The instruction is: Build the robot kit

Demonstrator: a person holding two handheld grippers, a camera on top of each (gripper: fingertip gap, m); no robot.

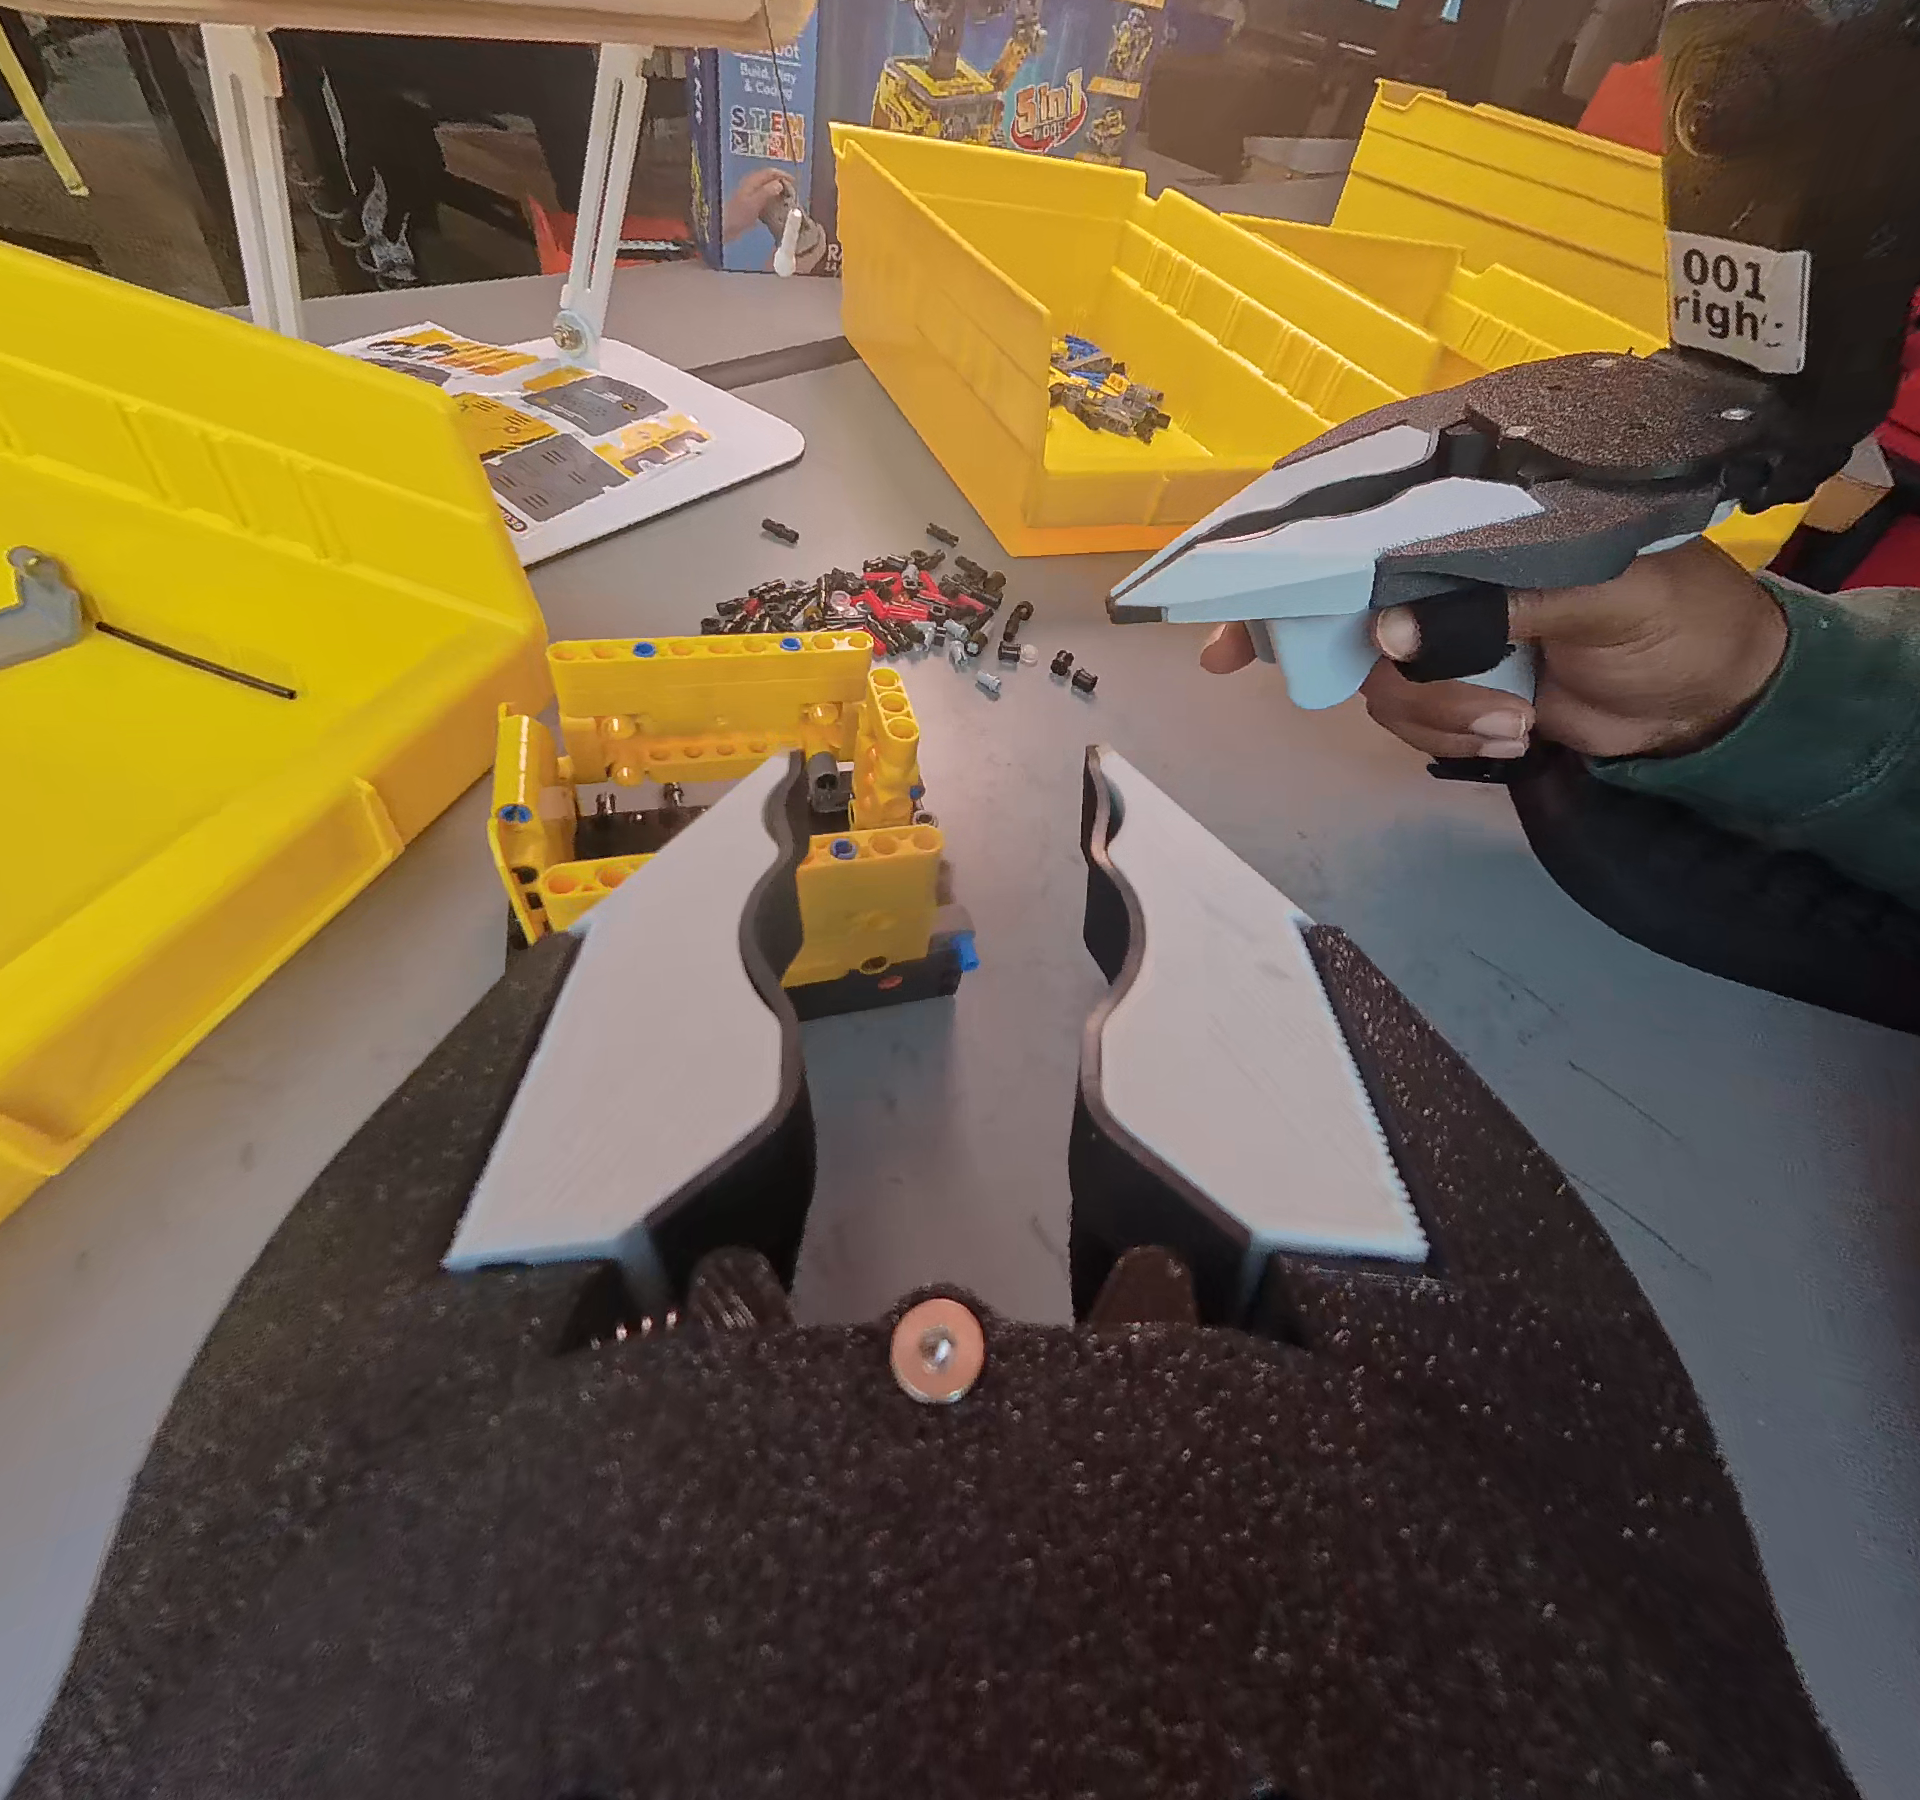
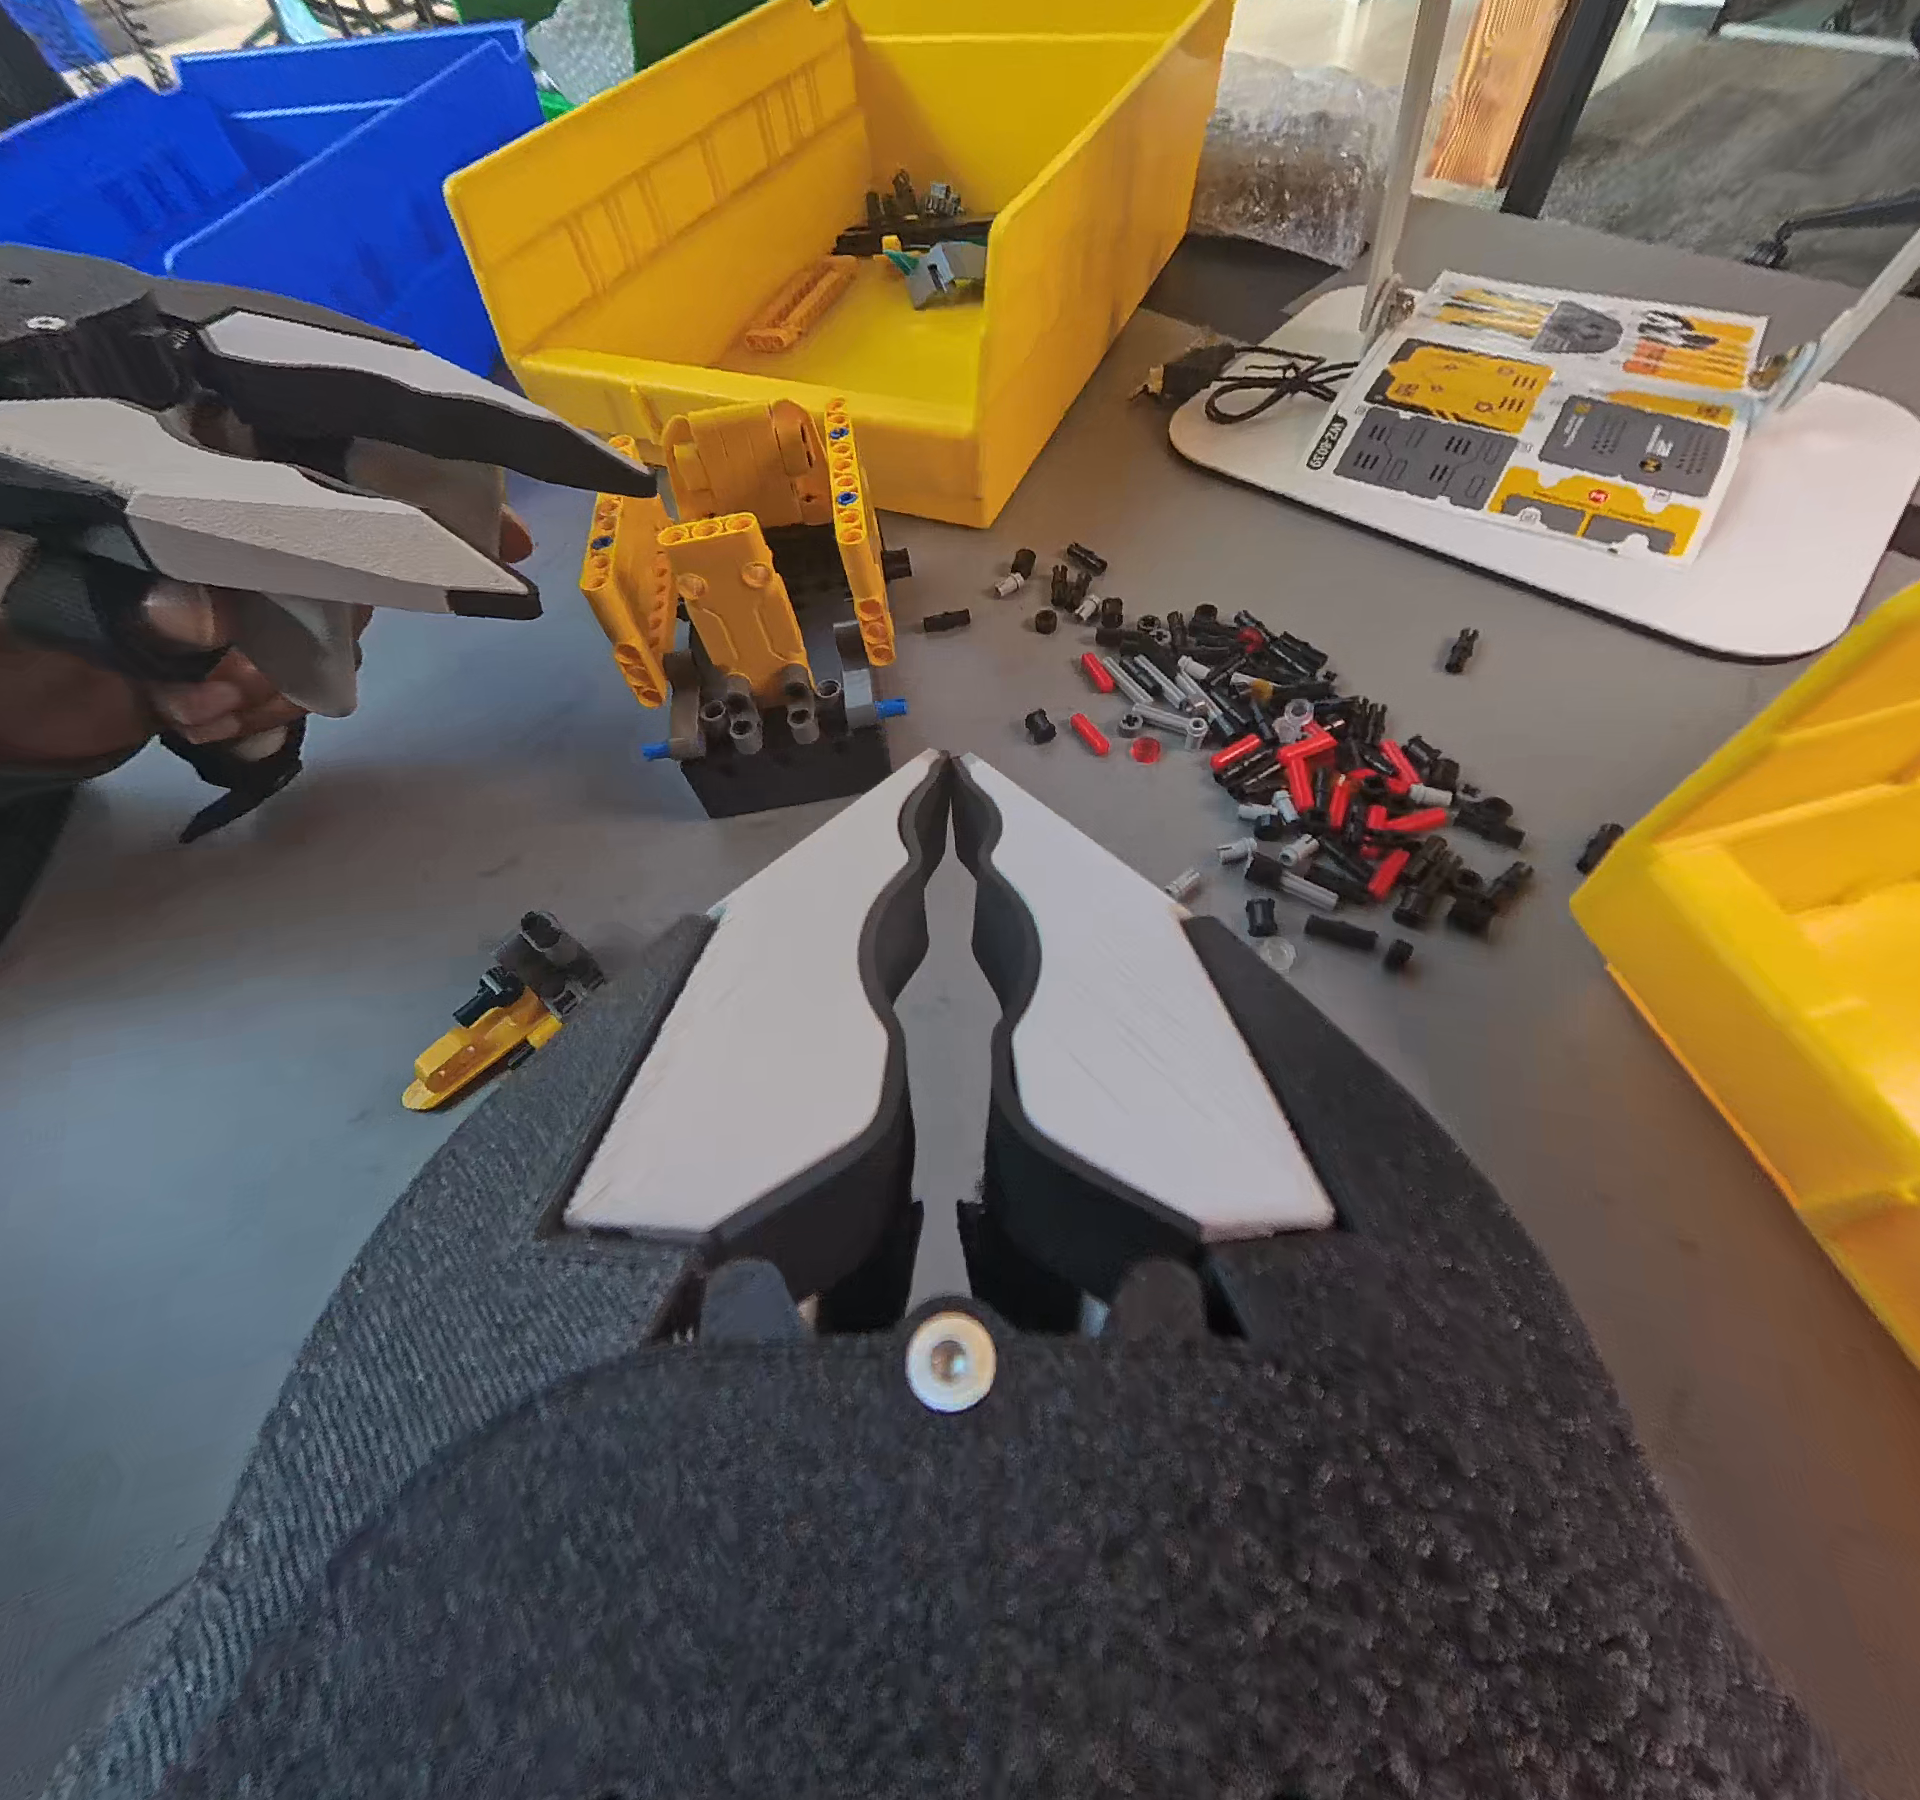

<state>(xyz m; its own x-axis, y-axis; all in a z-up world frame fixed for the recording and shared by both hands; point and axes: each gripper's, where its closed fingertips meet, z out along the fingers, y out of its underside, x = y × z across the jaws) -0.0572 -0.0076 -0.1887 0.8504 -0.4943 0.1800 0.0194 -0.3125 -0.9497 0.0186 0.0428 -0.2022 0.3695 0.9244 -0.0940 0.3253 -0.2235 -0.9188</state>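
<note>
A partly built yellow brick model (image 1: 707,711) on a black base stands on the grey table (image 1: 1351,971). My left gripper (image 1: 935,774) is open, and its left finger (image 1: 665,971) lies over the model's right side. In the right wrist view the left gripper (image 2: 582,540) shows open, with its far fingertip at the model (image 2: 748,597). My right gripper (image 2: 948,763) is shut with nothing seen between its fingers, just in front of the model's black base. It also shows in the left wrist view (image 1: 1127,607), hovering beside a pile of small black, red and grey pins (image 1: 883,607).
The pin pile (image 2: 1320,794) lies right of the model. A small yellow sub-piece (image 2: 488,1033) lies at front left. A yellow bin with parts (image 2: 727,192) stands behind the model, with blue bins (image 2: 312,140) beyond. There are more yellow bins (image 1: 208,659), a sticker sheet (image 2: 1538,410) and a kit box (image 1: 997,15). The left gripper's tips are roughly 10 centimeters from the right gripper's. My left tips are roughly 11 centimeters from the small yellow sub-piece (image 2: 488,1033).
</note>
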